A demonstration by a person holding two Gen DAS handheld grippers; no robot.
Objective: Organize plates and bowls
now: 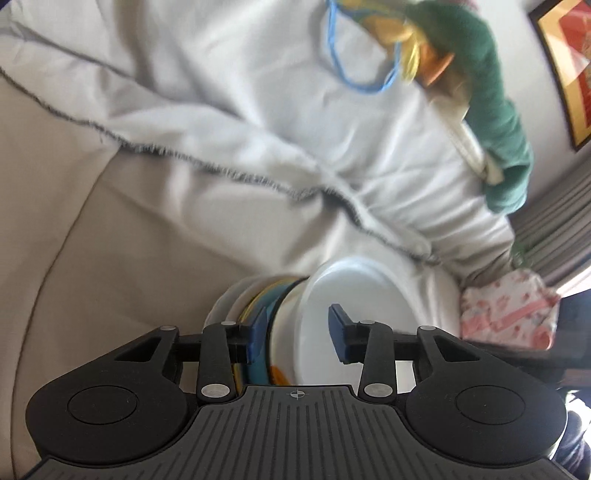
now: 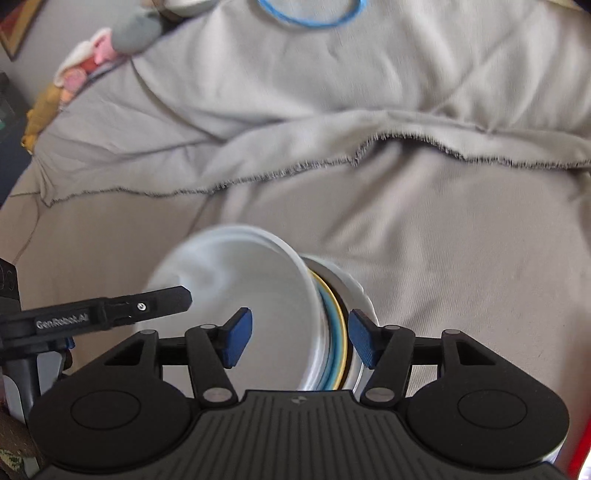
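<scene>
A stack of dishes hangs tilted on its side above the bed. A white bowl faces me, with blue and yellow rims and a white plate behind it. My right gripper is shut on the stack's near edge, one pad inside the bowl and the other on the plate's back. My left gripper straddles the same stack. Its left pad lies at the blue rim and its right pad stands inside the white bowl. Whether those pads press is unclear. One of its black fingers reaches in from the left.
A grey blanket with a frayed hem lies rumpled over a beige sheet. A blue-rimmed round dish rests at the far side. A green garment, a pink patterned cloth and a framed picture are at the right.
</scene>
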